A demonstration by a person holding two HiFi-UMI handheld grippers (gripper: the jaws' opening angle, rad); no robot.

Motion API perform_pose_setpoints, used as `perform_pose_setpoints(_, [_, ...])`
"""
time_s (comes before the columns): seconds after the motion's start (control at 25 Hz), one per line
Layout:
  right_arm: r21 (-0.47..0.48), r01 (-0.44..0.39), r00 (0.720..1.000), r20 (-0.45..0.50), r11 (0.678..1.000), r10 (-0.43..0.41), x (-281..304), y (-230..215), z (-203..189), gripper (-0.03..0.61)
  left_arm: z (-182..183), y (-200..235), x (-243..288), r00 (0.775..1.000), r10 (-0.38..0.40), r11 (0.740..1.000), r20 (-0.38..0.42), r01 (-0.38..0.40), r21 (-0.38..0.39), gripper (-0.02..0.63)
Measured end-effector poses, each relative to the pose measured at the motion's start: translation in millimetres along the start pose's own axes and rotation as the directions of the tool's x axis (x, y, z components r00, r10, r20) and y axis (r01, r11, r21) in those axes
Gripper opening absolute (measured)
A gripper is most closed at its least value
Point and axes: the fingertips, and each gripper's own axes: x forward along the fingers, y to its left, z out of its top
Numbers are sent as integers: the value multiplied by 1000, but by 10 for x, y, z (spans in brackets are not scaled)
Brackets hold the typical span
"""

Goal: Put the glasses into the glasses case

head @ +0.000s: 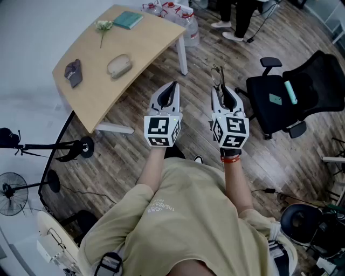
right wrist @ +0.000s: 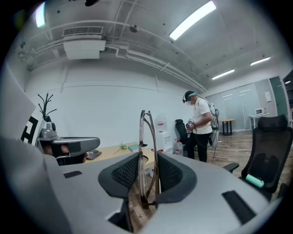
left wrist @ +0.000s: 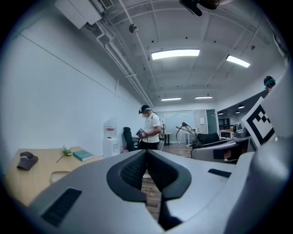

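Note:
The glasses (head: pixel 218 76) are folded and stand upright between the pads of my right gripper (head: pixel 223 91), which is shut on them; in the right gripper view the thin-framed glasses (right wrist: pixel 149 151) rise above the jaws of the right gripper (right wrist: pixel 147 169). My left gripper (head: pixel 173 87) is held beside it, shut with nothing in it, its pads (left wrist: pixel 137 169) meeting. Both are in the air over the wooden floor, right of the table. The cream glasses case (head: pixel 119 66) lies closed on the wooden table (head: pixel 140 48), also seen as the case (left wrist: pixel 58 175) at lower left.
On the table lie a dark cloth (head: pixel 73 72), a flower (head: pixel 102 26) and a teal book (head: pixel 128 20). A black office chair (head: pixel 291 99) stands at right. Water bottles (head: pixel 175 12) sit behind the table, and a person (right wrist: pixel 199 125) stands beyond. A fan (head: pixel 12 193) is at far left.

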Motion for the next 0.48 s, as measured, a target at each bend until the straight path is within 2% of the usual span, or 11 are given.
perform_pose_setpoints(0.12, [28,-38,999,-21,999,39,194,200,-91,123,-82,241,-84,999,37,999,-11,-37,-10,23])
perform_pose_setpoints(0.24, [77,-125,992,-25,989,127,465,526,-134,126,-163,584,-114,997,80,997,-21,-80,-15,23])
perform_pose_setpoints(0.36, [94,-221,973,-40,971,226,836,927,-165,126,-240,1042,-120,989,143,990,-25,-143,-14,23])
perform_pose_setpoints(0.48, [91,-291,952,-75,952,298,1250,1333,-148,126,-279,1603,-145,978,206,977,-27,-207,-44,23])
